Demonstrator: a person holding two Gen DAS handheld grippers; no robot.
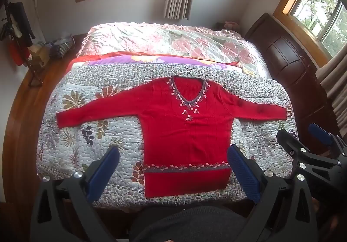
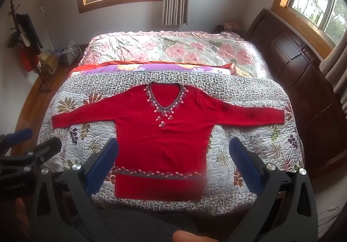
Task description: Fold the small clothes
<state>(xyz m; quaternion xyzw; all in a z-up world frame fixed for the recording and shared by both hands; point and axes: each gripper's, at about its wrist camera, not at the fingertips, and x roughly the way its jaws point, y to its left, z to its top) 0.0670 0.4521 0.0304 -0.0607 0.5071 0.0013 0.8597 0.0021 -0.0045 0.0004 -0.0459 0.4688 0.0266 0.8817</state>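
A red V-neck sweater (image 1: pixel 184 131) (image 2: pixel 160 133) lies flat and face up on the quilted bed cover, both sleeves spread out sideways. Petal trim runs around its neck and along a band above the hem. My left gripper (image 1: pixel 173 155) hovers high above the hem, open, with nothing between its blue pads (image 1: pixel 104 174). My right gripper (image 2: pixel 173 146) is also open and empty above the sweater's lower half. In the left wrist view the right gripper (image 1: pixel 303 140) shows at the right edge; in the right wrist view the left gripper (image 2: pixel 32 140) shows at the left edge.
The floral quilt (image 1: pixel 86 133) covers the near part of the bed, with a pink flowered bedspread (image 1: pixel 164 38) behind it. A dark wooden headboard (image 1: pixel 286 55) stands on the right below a window. A coat stand (image 1: pixel 19 40) and basket (image 1: pixel 60 46) stand at the left on the wood floor.
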